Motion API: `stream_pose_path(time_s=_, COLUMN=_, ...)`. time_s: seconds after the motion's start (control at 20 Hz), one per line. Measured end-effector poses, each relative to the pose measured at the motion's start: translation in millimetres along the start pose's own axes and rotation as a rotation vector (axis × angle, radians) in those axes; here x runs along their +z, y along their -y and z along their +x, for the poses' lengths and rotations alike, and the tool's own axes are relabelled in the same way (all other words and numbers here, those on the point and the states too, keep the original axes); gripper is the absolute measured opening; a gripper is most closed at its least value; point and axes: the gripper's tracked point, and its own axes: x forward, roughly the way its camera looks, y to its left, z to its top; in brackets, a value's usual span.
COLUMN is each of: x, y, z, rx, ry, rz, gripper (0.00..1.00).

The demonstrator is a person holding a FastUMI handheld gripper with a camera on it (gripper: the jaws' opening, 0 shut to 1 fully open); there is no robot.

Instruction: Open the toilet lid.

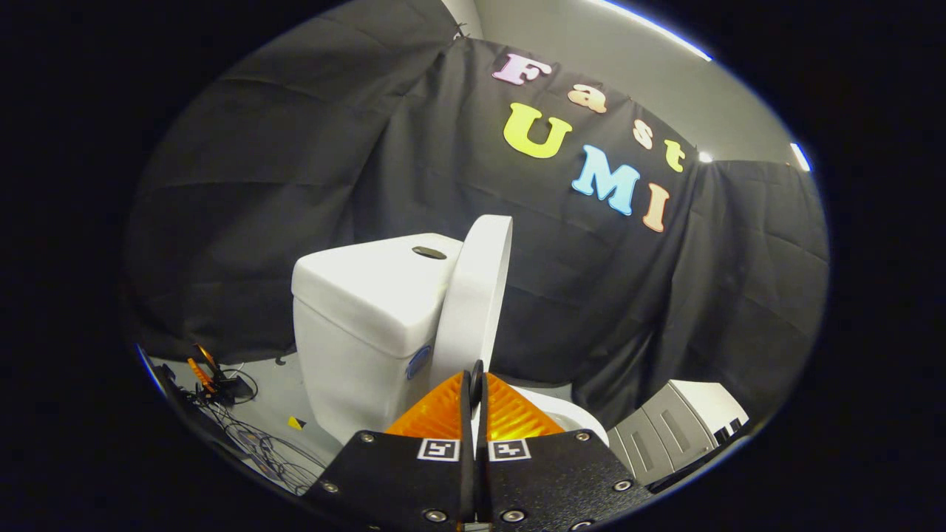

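Lid (473, 295) stands upright, edge-on, leaning on the tank (362, 310), dead ahead just beyond your tongs (477, 380), which sit pinched nearly closed, holding nothing.

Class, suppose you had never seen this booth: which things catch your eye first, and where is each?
The white toilet lid stands raised, almost upright, just beyond the fingertips and against the white tank. The gripper has its orange fingers closed together in front, holding nothing. Grey drawers sit beside the toilet, away from the tank.
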Motion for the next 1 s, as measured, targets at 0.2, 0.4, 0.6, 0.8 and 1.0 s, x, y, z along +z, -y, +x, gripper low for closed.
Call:
stream_pose_path(time_s=0.2, x=4.6, y=3.9, z=3.4, rx=0.020, ry=-0.004, rz=0.046, gripper=0.00)
stream_pose_path(time_s=0.4, x=6.9, y=6.3, z=3.4, rx=0.043, ry=-0.009, rz=0.035, gripper=0.01)
stream_pose_path(time_s=0.6, x=8.4, y=1.6, z=1.9, rx=0.105, ry=-0.016, rz=0.002, gripper=0.13)
stream_pose_path(time_s=0.8, x=11.3, y=-6.0, z=-15.1, rx=0.172, ry=-0.025, rz=0.025, gripper=0.52)
stream_pose_path(time_s=1.0, x=31.7, y=-5.7, z=-39.6, rx=0.246, ry=0.021, rz=0.070, gripper=0.94)
